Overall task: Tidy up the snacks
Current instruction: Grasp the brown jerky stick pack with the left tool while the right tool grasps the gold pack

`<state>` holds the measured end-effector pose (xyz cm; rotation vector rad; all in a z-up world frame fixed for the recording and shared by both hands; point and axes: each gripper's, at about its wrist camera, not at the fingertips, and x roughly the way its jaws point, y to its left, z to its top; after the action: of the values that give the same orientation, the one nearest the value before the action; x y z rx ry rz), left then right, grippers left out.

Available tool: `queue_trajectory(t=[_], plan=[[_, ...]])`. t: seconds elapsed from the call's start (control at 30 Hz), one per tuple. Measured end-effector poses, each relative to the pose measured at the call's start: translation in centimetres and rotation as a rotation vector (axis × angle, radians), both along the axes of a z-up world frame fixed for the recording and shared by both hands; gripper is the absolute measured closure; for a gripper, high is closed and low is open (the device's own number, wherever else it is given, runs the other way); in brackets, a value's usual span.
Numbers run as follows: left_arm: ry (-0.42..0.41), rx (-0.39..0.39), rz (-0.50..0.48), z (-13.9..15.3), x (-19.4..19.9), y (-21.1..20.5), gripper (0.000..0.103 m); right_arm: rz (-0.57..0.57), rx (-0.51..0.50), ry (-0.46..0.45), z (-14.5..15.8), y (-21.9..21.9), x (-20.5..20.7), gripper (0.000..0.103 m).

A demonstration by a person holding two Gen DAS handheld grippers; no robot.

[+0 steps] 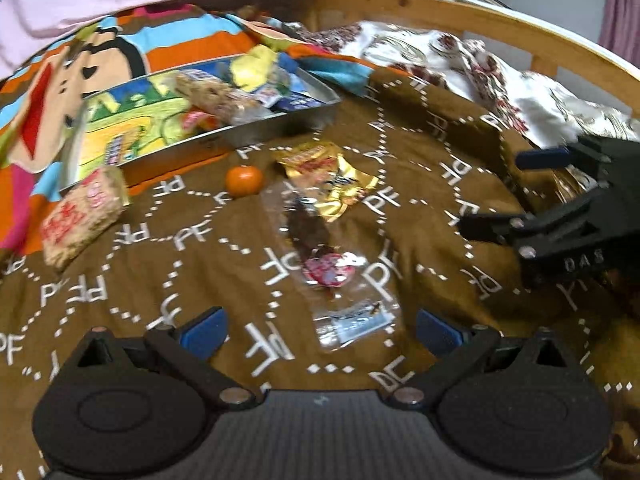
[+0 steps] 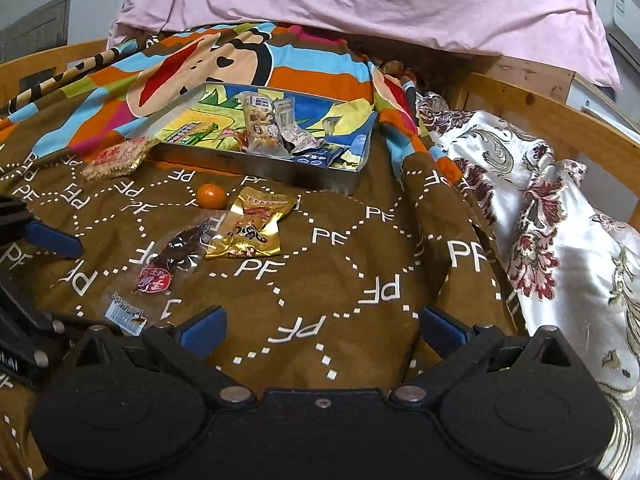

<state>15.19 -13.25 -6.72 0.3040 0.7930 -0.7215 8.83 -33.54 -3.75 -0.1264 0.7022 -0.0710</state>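
Observation:
A metal tray (image 1: 280,118) (image 2: 288,168) with a colourful printed bottom holds several snack packets on the bed. On the brown blanket in front of it lie a small orange (image 1: 244,179) (image 2: 211,195), a gold snack packet (image 1: 328,178) (image 2: 250,224), a clear packet with dark snack and a red label (image 1: 320,252) (image 2: 172,258), and a beige bar with red print (image 1: 80,214) (image 2: 118,158) left of the tray. My left gripper (image 1: 320,330) is open and empty just before the clear packet. My right gripper (image 2: 322,330) is open and empty over bare blanket; it shows at the right in the left wrist view (image 1: 520,192).
A brown "PF" blanket (image 2: 380,248) covers the bed. A pink pillow (image 2: 360,0) lies behind the tray. White floral fabric (image 2: 560,220) is bunched at the right against the wooden bed rail (image 2: 540,108).

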Motion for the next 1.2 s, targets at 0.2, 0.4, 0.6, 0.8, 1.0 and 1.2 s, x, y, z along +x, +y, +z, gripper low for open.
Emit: queue_trajectory(t=[0.2, 0.4, 0.6, 0.8, 1.0, 1.2], plan=[[0.030, 0.021, -0.060, -0.5, 0.5, -1.4, 0.000, 0.052, 0.014, 0.002, -0.1, -0.2, 2.5, 0.001], [0.090, -0.024, -0.073, -0.6, 2.1, -1.6, 0.018, 0.180, 0.056, 0.012, -0.4, 0.1, 6.3, 0.001], [0.154, -0.080, -0.004, -0.9, 4.2, -1.4, 0.024, 0.250, 0.086, 0.058, -1.2, 0.7, 10.5, 0.009], [0.174, -0.082, 0.053, -1.2, 5.4, -1.4, 0.037, 0.237, 0.126, 0.117, -2.5, 1.3, 13.6, 0.016], [0.184, -0.057, 0.105, -1.0, 6.3, -2.4, 0.051, 0.188, 0.174, 0.153, -3.1, 1.4, 14.9, 0.018], [0.221, -0.097, 0.149, -0.8, 6.7, -1.4, 0.058, 0.165, 0.212, 0.139, -2.5, 0.5, 13.7, 0.064]])
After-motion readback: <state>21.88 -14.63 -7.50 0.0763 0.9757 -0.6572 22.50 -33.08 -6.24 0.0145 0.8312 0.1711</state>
